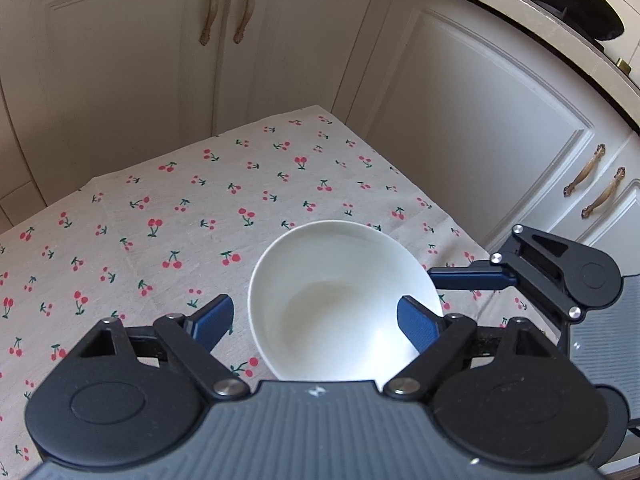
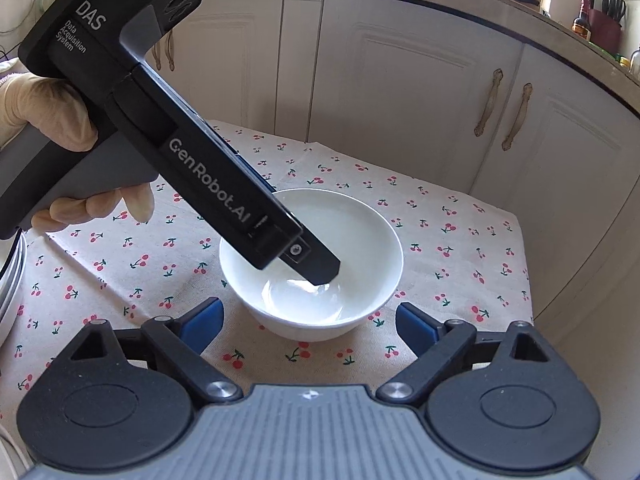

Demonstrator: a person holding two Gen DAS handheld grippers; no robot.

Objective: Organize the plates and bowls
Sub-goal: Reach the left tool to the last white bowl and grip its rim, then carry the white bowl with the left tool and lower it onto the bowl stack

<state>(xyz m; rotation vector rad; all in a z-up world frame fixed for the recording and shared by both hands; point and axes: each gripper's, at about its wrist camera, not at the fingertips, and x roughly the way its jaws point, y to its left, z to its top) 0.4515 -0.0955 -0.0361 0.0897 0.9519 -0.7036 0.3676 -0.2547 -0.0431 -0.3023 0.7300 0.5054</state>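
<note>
A white bowl [image 1: 340, 300] stands upright on the cherry-print tablecloth [image 1: 160, 220]; it also shows in the right wrist view [image 2: 360, 240]. My left gripper [image 1: 316, 320] is open and straddles the bowl's near rim, its right blue finger [image 1: 418, 326] inside the bowl and its left finger [image 1: 212, 322] outside. In the right wrist view its black body [image 2: 200, 168] reaches down into the bowl. My right gripper [image 2: 310, 322] is open and empty, just in front of the bowl; it shows at the right edge of the left wrist view [image 1: 496, 278].
White cabinet doors [image 1: 460, 120] with brass handles stand behind the small table. A dark pan [image 1: 572, 4] sits on the counter. A stack of white plates [image 2: 10, 288] shows at the left edge. The table ends close to the right of the bowl [image 2: 524, 280].
</note>
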